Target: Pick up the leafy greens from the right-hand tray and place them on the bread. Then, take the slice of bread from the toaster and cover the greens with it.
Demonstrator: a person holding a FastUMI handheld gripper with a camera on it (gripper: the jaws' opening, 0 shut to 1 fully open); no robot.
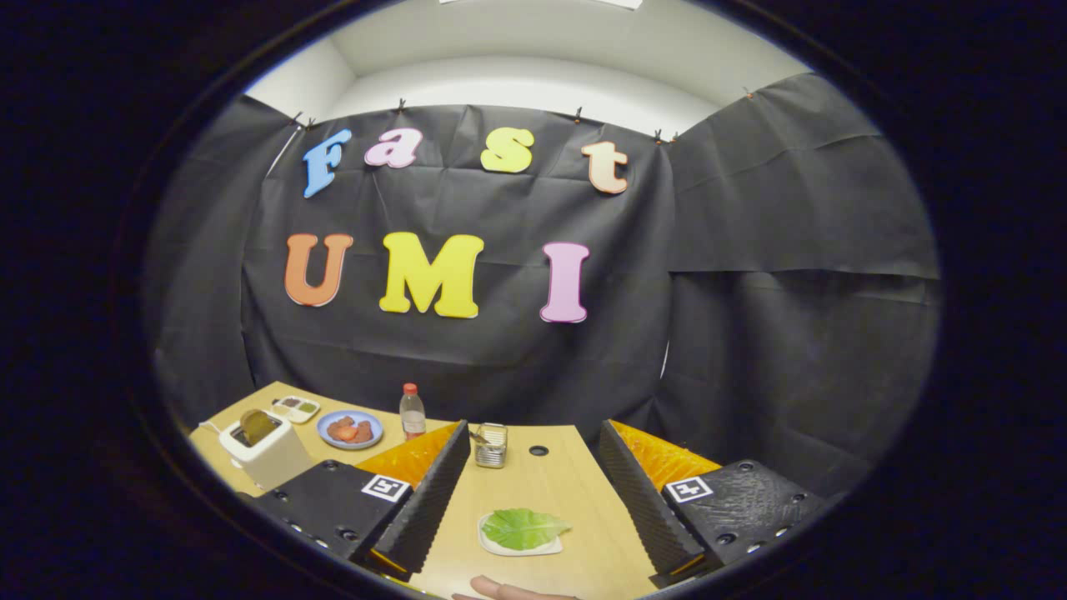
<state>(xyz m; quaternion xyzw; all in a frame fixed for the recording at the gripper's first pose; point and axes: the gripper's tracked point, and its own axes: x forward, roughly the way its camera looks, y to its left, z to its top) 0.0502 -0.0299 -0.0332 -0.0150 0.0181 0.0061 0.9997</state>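
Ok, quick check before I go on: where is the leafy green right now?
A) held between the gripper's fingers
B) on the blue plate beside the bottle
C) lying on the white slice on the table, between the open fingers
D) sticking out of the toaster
C: the leafy green lies on the white slice on the table, with the gripper open and its fingers apart on either side, touching nothing.

No word or number can be read. The bottle (412, 414) at the table's far side has a label too small to make out. The gripper (533, 437), fingers spread wide with nothing held, carries a square black-and-white marker (385, 487) on each side.
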